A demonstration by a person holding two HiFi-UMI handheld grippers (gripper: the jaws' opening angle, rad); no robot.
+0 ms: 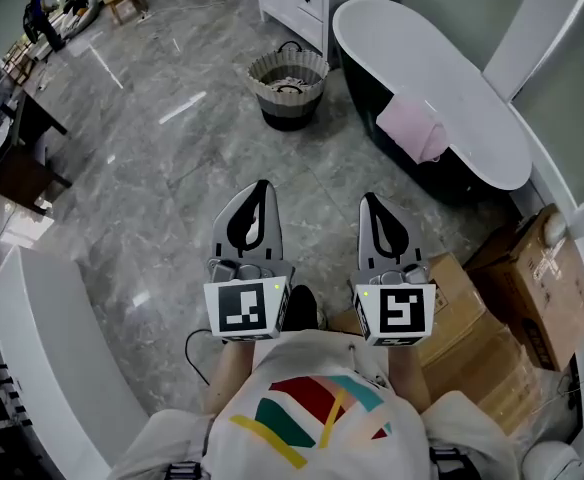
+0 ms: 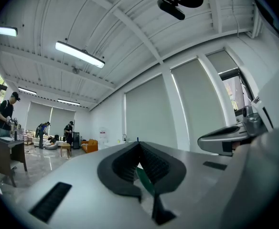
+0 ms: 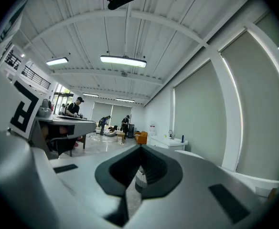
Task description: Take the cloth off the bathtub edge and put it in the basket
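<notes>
both grippers closed, empty; cloth (image 1: 413, 128) on bathtub (image 1: 492, 138).

Grey floor (image 1: 172, 188), basket (image 1: 289, 110), bathtub (image 1: 442, 73), cardboard boxes (image 1: 544, 290)

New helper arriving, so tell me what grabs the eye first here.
A pink cloth hangs over the white tub at its near edge, upper right. A basket stands on the floor left of it. The left claw and right claw sit shut and empty at bottom centre.
</notes>
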